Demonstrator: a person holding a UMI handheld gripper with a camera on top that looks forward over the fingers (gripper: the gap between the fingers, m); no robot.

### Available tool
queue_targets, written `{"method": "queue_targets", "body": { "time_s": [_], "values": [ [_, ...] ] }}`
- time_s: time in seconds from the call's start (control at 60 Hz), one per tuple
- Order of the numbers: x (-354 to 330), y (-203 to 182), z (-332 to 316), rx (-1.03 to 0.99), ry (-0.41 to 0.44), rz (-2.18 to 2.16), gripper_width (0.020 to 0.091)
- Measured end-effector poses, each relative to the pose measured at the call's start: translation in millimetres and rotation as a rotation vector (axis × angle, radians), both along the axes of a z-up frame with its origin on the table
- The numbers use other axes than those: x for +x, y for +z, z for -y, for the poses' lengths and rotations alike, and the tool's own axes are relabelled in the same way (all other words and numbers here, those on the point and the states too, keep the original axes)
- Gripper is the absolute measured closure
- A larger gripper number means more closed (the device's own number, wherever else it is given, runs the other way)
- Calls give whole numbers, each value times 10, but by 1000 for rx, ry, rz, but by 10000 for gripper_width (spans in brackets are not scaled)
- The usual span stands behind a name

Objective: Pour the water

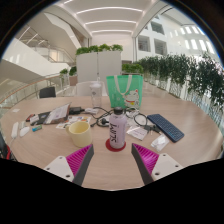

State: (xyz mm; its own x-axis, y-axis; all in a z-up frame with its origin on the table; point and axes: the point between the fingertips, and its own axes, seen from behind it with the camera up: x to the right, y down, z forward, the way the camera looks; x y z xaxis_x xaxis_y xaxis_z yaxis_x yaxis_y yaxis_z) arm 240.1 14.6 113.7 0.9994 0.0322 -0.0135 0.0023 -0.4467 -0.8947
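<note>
A bottle [118, 127] with a dark red cap and a purple label stands upright on a red coaster [116, 146] on the wooden table [180, 150]. A yellow mug [79, 133] sits just to the bottle's left. My gripper [112, 164] is open, its pink-padded fingers [66, 159] spread wide on either side, with the bottle just ahead of them and nothing between them.
A black keyboard [165, 126] lies to the right of the bottle. Papers, boxes and small clutter [45, 116] cover the table's left part. A green wire stand [127, 88] and a white monitor back [95, 90] rise behind. Hedges line the far side.
</note>
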Motion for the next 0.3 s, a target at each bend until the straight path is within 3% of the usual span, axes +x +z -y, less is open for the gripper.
{"method": "queue_targets", "body": {
  "time_s": [0.15,0.3],
  "values": [
    [-248,592,940,46,-50,43,267],
    [-512,947,1709,33,-90,33,260]
  ]
}}
